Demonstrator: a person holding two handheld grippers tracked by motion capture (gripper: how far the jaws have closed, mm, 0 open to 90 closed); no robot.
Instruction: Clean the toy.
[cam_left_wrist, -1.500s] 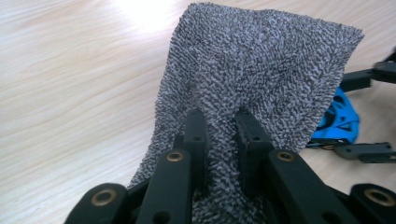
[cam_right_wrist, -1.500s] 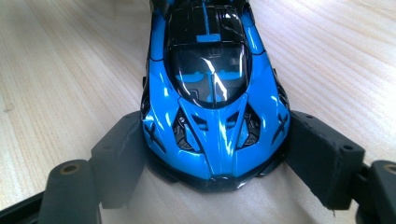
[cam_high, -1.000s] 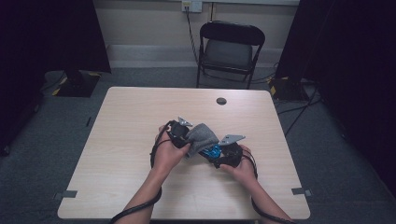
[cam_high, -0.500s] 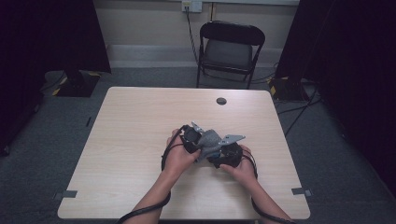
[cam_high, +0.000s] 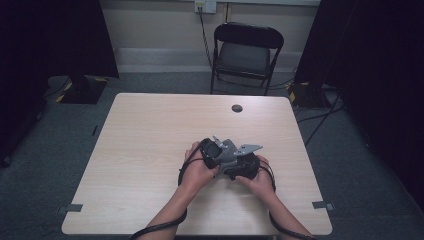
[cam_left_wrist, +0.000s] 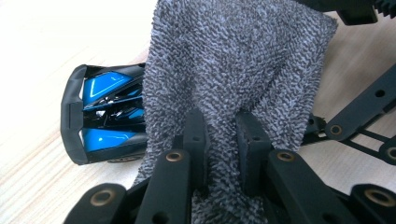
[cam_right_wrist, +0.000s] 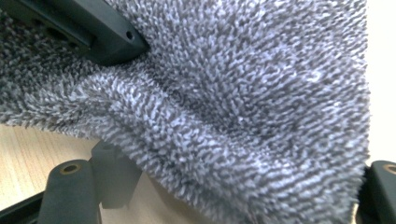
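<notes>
Left gripper (cam_left_wrist: 219, 140) clenched on grey cloth (cam_left_wrist: 238, 60), which drapes over blue toy car (cam_left_wrist: 105, 116) on counter (cam_high: 150, 130). Right gripper (cam_high: 245, 165) jaws wide apart; grasp unclear under cloth.

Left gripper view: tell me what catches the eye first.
The grey terry cloth comes first, pinched between the left gripper and draped over a glossy blue and black toy car lying on the pale wooden table. In the high view, both hands meet near the table's middle.

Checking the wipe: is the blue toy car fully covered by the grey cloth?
No: in the left gripper view the blue toy car juts out bare to the left of the grey cloth.
</notes>
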